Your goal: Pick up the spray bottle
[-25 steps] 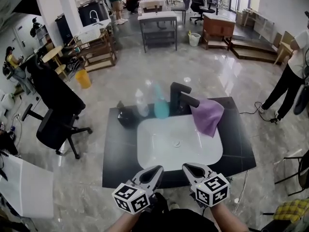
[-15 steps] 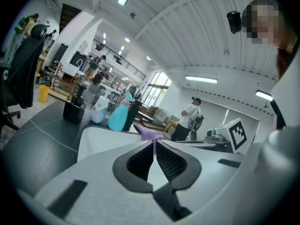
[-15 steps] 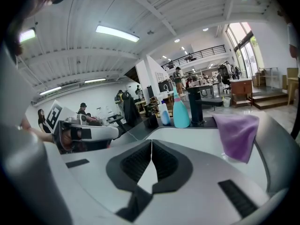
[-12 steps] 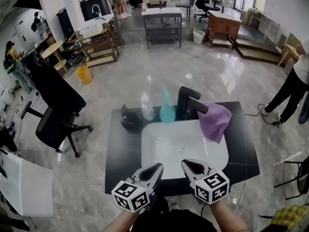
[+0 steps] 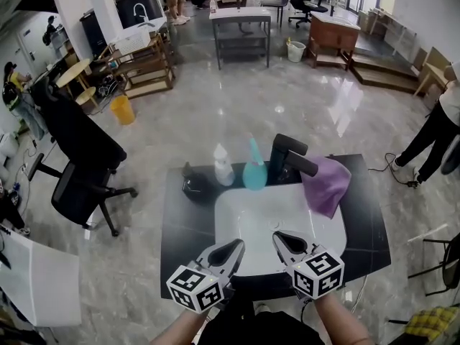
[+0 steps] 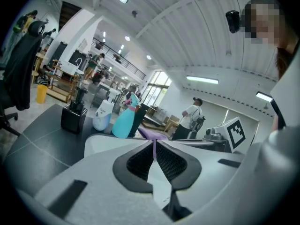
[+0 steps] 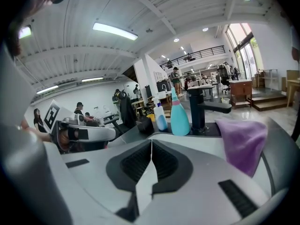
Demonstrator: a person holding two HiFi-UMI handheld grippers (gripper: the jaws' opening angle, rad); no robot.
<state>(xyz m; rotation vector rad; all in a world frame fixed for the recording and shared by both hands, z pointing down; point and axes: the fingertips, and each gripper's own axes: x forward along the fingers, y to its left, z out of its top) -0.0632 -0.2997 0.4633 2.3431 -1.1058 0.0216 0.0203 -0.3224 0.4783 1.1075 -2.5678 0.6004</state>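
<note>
Two bottles at my 12: spray bottle (image 5: 254, 172), white bottle (image 5: 223, 167); one faucet (image 5: 287, 160) at 1. Left gripper (image 5: 237, 245), right gripper (image 5: 279, 236) closed, empty.

A polished grey stone floor (image 5: 237, 113) spreads through a large open workroom. A black office chair (image 5: 75, 139) and a yellow bin (image 5: 123, 110) stand to the left, with a grey metal table (image 5: 241, 14) and a wooden desk (image 5: 334, 33) farther back. Strip lights (image 7: 115, 31) cross the white ceiling.
</note>
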